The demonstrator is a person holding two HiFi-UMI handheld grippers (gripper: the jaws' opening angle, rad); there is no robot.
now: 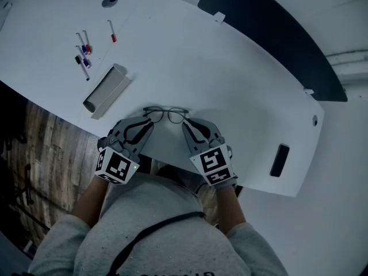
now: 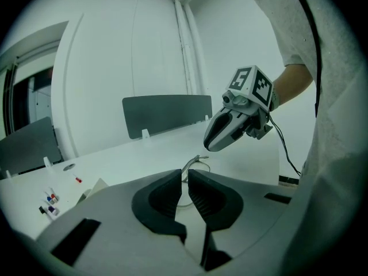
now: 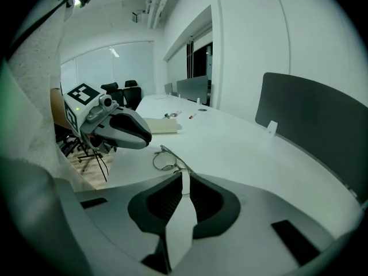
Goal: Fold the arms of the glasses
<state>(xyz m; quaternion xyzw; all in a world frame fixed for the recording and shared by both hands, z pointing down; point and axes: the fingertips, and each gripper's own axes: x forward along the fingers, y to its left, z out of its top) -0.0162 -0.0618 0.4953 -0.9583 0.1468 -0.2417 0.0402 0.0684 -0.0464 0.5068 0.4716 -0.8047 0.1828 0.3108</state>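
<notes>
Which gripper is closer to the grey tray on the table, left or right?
Left. The left gripper is at the glasses' left end, the side where the grey tray lies. The right gripper is at their right end, with the glasses between it and the tray.

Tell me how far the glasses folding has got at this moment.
Done: nothing folded; the glasses sit on the table with both arms open toward the person. In hand: the left gripper and right gripper each have jaws nearly together around one arm; a firm pinch can't be confirmed. Remaining: folding both arms.
</notes>
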